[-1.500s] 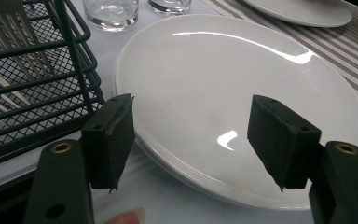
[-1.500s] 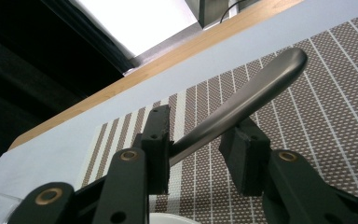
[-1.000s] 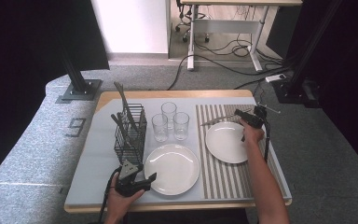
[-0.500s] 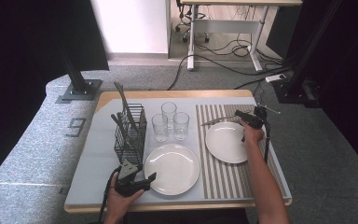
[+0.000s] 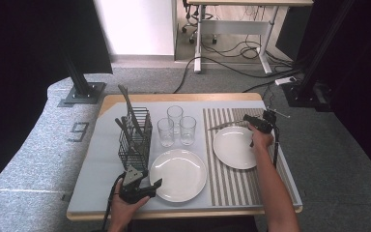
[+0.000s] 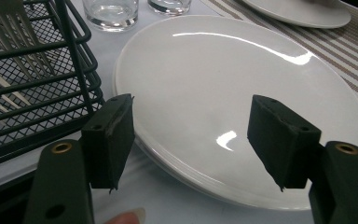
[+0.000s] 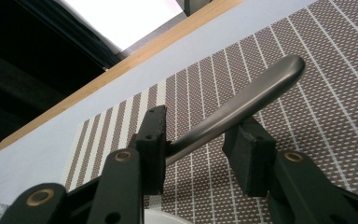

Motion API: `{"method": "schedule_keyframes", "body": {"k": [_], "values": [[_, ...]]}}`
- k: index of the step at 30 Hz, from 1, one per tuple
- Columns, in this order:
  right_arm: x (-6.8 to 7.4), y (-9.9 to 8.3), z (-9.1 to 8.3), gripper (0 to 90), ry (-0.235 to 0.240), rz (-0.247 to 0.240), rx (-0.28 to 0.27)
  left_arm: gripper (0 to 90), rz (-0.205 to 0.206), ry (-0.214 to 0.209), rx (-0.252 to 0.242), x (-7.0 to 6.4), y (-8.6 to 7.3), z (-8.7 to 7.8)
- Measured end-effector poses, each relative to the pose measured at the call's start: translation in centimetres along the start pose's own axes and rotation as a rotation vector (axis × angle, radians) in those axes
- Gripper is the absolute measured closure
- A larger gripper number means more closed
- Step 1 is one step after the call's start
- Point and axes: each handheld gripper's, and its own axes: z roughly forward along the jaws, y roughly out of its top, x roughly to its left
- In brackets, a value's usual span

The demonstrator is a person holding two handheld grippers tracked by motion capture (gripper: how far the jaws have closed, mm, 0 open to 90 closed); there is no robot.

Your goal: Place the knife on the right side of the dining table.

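Grey carpet and trailing cables lie beyond my table [image 5: 101, 159], whose right half carries a striped placemat [image 5: 232, 186]. My worry is the piece of cutlery [image 7: 242, 105] in the right gripper [image 7: 193, 149]: from the right gripper view its smooth rounded handle runs up and away between the jaws, and I cannot tell whether both pads truly press it. One pad looks to be against it while the other stands just beside. If the hold is that loose, I judge the handle could swing or slide out as I lower it, and the far end could clatter on the far plate [image 5: 235, 147] or land askew across the mat. In the high view the cutlery [image 5: 224, 126] stretches leftward from the right gripper [image 5: 251, 123], over the mat just beyond that plate's far rim.

My left gripper [image 6: 191, 140] idles with its jaws spread wide, nothing between them, hovering over the near edge of the near plate [image 6: 242, 88], beside the wire cutlery basket [image 6: 32, 79]. A careless nudge there could shove the plate toward the glasses [image 5: 176, 128].
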Motion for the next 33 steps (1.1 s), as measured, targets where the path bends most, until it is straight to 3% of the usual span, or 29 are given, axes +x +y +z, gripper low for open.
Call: {"method": "schedule_keyframes", "body": {"k": [19, 26, 30, 33], "values": [[0.19, -0.02, 0.32, 57.1, -0.081, 0.021, 0.02, 32.0, -0.002, 0.0, 0.0, 0.05, 0.03, -0.05], [-0.02, 0.09, 0.22, 56.3, -0.118, 0.052, 0.039, 32.0, -0.002, -0.001, 0.0, 0.05, 0.05, -0.08], [0.05, 0.15, 0.17, 57.1, -0.14, 0.027, 0.049, 31.9, -0.003, -0.002, 0.002, 0.04, 0.06, -0.08], [-0.13, 0.2, 0.07, 56.8, -0.143, 0.043, 0.053, 32.0, -0.004, -0.001, 0.0, 0.06, 0.06, -0.11]]}}
